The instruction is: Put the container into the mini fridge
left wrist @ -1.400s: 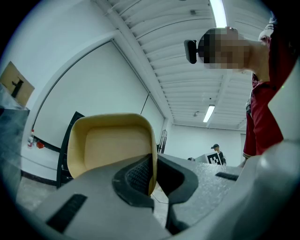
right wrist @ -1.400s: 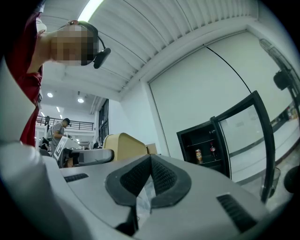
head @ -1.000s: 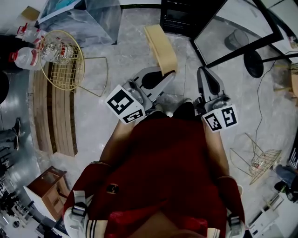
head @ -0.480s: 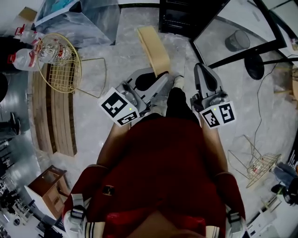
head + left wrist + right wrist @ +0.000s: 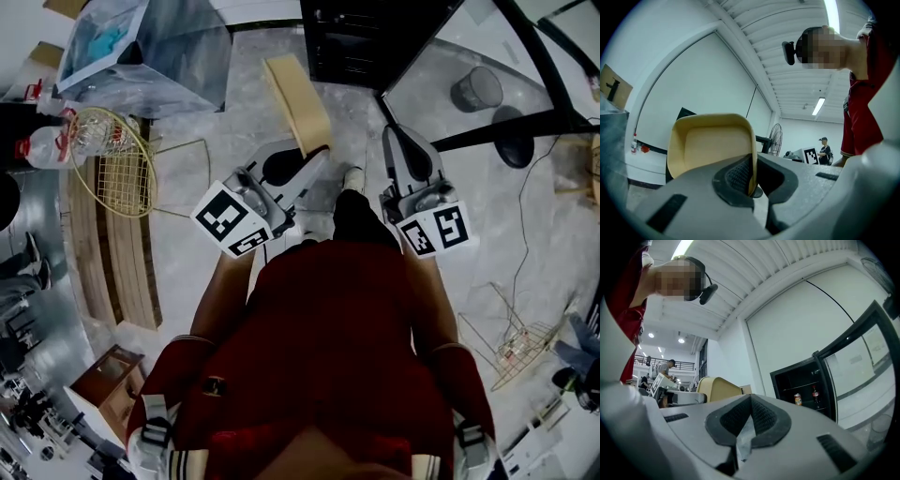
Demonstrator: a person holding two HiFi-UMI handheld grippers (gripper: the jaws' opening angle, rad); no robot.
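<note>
The container [image 5: 296, 97] is a shallow beige tray, held on edge above the floor in the head view. My left gripper [image 5: 302, 156] is shut on its near rim; in the left gripper view the container [image 5: 708, 146] rim sits pinched between the pads of the left gripper [image 5: 751, 180]. My right gripper [image 5: 397, 139] hangs beside it to the right, shut and holding nothing. The black mini fridge [image 5: 370, 42] stands just ahead with its glass door [image 5: 487, 66] swung open. In the right gripper view the mini fridge [image 5: 806, 390] interior shows a can [image 5: 798, 399] and a bottle [image 5: 815, 393] on a shelf.
A gold wire basket [image 5: 112, 159] and plastic bottles [image 5: 42, 145] lie at the left beside a wooden slatted bench [image 5: 103, 262]. A clear plastic box [image 5: 141, 47] is at the top left. A grey bin [image 5: 473, 89] shows behind the glass door. Another wire basket [image 5: 520, 342] lies at the right.
The person has stepped forward: the fridge and the floor clutter have slid nearer and downward in the head view. Both grippers went along, the left still gripping the container.
</note>
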